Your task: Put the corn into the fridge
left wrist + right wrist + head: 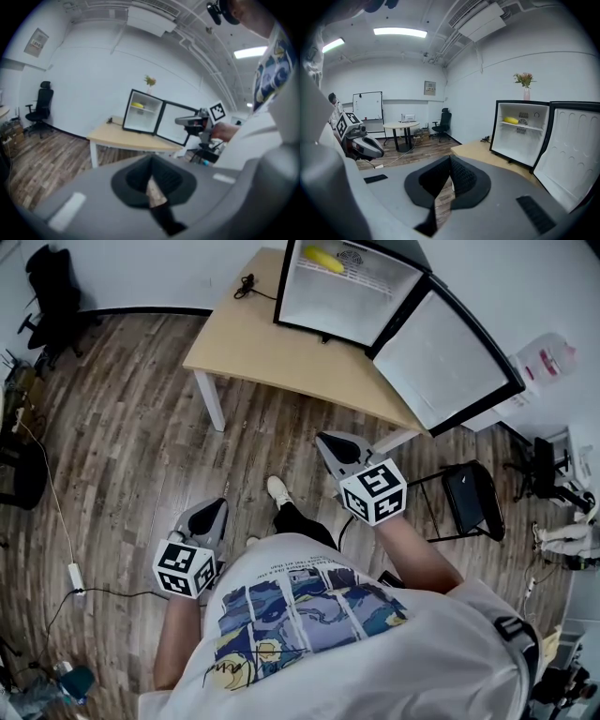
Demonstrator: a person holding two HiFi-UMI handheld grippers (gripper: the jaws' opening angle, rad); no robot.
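Close to the person's waist, the left gripper [210, 514] and right gripper [330, 446] both have their dark ribbed jaws pressed together, with nothing between them. Beyond them lies the streaky wood-plank floor [131, 409], then a smooth, pale wooden table [272, 351] on white legs. Farthest off, the boxy black fridge [349, 306] stands with its flat white door [441, 354] swung wide. The tapered yellow corn [323, 259] lies on its upper shelf. Placing looks done; only shutting the door may remain.
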